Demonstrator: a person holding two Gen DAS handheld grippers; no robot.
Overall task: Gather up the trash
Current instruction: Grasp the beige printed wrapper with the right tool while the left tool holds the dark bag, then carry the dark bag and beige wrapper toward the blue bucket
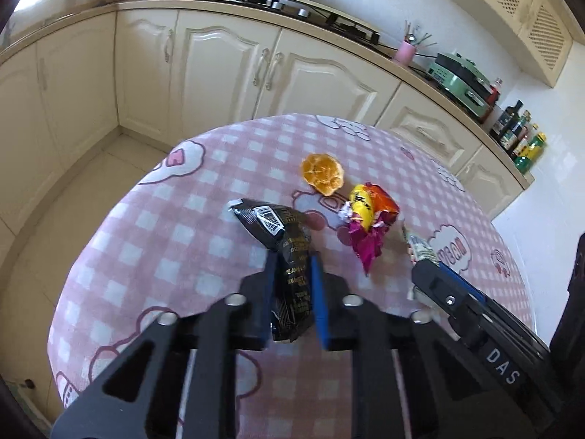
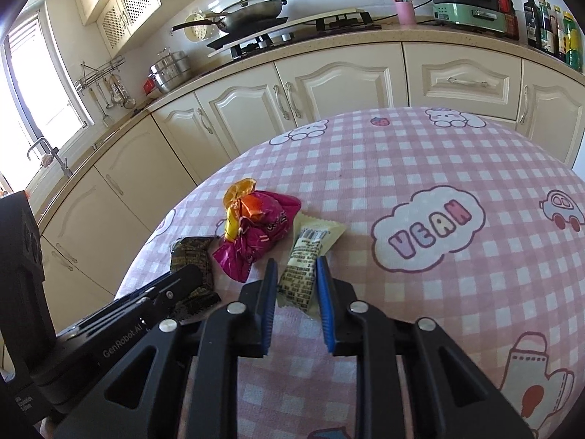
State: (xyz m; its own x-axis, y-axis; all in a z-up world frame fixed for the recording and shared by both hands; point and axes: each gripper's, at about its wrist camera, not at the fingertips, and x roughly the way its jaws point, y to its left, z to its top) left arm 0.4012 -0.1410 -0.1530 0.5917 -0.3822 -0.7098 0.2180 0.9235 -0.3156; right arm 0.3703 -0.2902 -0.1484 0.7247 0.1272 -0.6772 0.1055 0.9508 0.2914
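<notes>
On the pink checked tablecloth [image 1: 146,241] lies a small heap of trash. My left gripper [image 1: 293,258] is shut on a black snack wrapper [image 1: 272,223] whose barcode end sticks out ahead of the blue pads. Beyond it sit an orange peel [image 1: 322,173] and a crumpled magenta and yellow wrapper [image 1: 365,219]. My right gripper [image 2: 296,263] is shut on a pale printed wrapper [image 2: 307,252], just right of the magenta wrapper [image 2: 263,230]. In the right wrist view the left gripper [image 2: 190,278] covers part of the black wrapper [image 2: 192,252].
Cream kitchen cabinets [image 2: 329,84] run behind the table, with a stove and pan [image 2: 252,11], a green appliance [image 2: 464,3] and bottles [image 2: 548,25] on the counter. The tiled floor [image 1: 65,197] lies off the table's left edge. The cloth to the right [image 2: 420,168] is bare.
</notes>
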